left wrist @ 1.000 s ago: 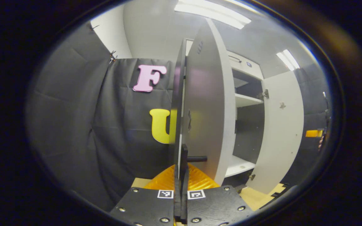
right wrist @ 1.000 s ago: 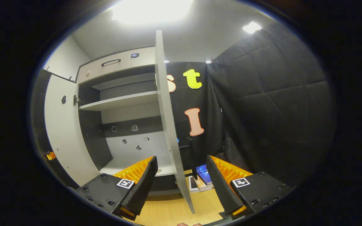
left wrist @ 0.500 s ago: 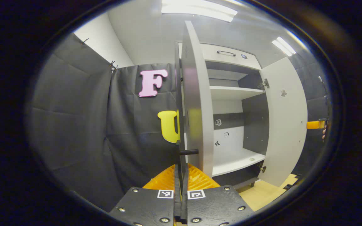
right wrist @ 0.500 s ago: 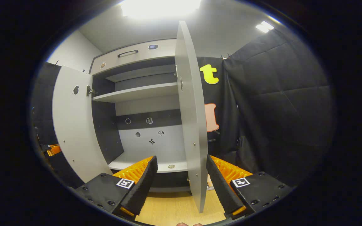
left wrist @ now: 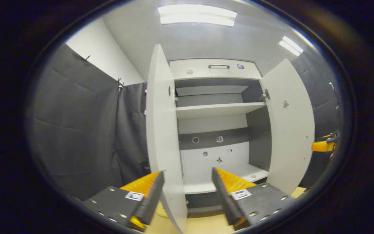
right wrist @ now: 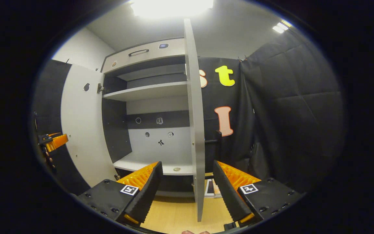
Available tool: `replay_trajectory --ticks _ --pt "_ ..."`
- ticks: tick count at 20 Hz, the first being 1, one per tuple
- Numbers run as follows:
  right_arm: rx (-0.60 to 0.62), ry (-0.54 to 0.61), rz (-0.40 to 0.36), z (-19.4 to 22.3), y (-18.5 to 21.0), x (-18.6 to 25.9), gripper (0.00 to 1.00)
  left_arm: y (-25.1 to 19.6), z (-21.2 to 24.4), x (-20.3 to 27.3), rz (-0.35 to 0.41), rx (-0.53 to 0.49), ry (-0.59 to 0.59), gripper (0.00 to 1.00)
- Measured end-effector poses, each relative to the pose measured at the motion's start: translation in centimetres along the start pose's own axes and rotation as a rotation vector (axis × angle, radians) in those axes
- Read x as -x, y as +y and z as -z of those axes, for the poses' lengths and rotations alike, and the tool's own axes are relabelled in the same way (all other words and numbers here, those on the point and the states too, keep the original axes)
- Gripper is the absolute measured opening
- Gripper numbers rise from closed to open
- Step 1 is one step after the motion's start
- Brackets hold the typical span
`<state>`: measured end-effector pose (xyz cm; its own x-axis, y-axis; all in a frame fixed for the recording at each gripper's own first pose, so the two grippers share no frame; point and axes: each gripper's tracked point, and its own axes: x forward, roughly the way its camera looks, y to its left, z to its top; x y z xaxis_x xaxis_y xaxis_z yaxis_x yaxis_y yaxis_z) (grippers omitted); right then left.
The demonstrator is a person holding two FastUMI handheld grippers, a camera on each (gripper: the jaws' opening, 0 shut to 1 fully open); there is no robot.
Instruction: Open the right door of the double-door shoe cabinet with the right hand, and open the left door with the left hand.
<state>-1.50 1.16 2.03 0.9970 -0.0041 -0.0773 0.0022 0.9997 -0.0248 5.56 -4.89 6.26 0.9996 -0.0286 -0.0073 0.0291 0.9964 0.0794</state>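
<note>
Shoe cabinet (left wrist: 214,110) at frame centre, both doors swung out. Left gripper (left wrist: 187,191) spread, straddling left door (left wrist: 162,136) edge without contact (apparently). Right gripper (right wrist: 187,185) spread likewise about right door (right wrist: 196,130) edge. Bare floor (right wrist: 180,213) below.

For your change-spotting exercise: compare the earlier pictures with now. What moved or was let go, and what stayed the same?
The left gripper let go of the left door: its fingers, shut a second ago, now stand open on either side of the door's edge. The right gripper stayed open around the right door. Both doors stayed open.
</note>
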Motion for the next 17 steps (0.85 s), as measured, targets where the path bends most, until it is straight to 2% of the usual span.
replay_trajectory --ticks 2,6,7,8,9,10,13,16,17 --pt "-0.007 0.000 -0.030 0.3 -0.3 0.4 0.97 -1.3 1.2 0.3 -0.011 -0.005 0.033 1.00" --pt "-0.034 0.001 -0.063 1.2 -1.4 0.7 0.97 -3.4 2.2 1.0 -0.034 0.016 0.054 1.00" --pt "-0.029 0.000 -0.066 1.5 -1.9 0.9 0.92 -3.7 2.3 1.4 -0.048 0.026 0.054 1.00" --pt "-0.023 -0.004 -0.069 1.6 -2.4 1.2 0.97 -3.9 2.3 1.9 -0.061 0.037 0.055 1.00" --pt "-0.020 -0.008 -0.074 1.7 -2.9 1.4 0.92 -4.2 2.5 2.4 -0.074 0.045 0.060 1.00" --pt "-0.020 -0.009 -0.083 1.9 -3.2 1.6 0.97 -4.2 2.5 3.0 -0.092 0.049 0.061 0.98" --pt "-0.035 -0.001 -0.125 2.8 -4.1 2.3 0.97 -3.9 2.5 3.4 -0.138 0.066 0.055 1.00" --pt "-0.043 -0.003 -0.145 3.6 -5.4 3.3 0.97 -4.8 2.7 4.4 -0.141 0.084 0.052 0.98" --pt "-0.043 0.001 -0.148 4.0 -5.8 3.7 0.97 -5.1 2.8 5.0 -0.153 0.097 0.052 1.00"
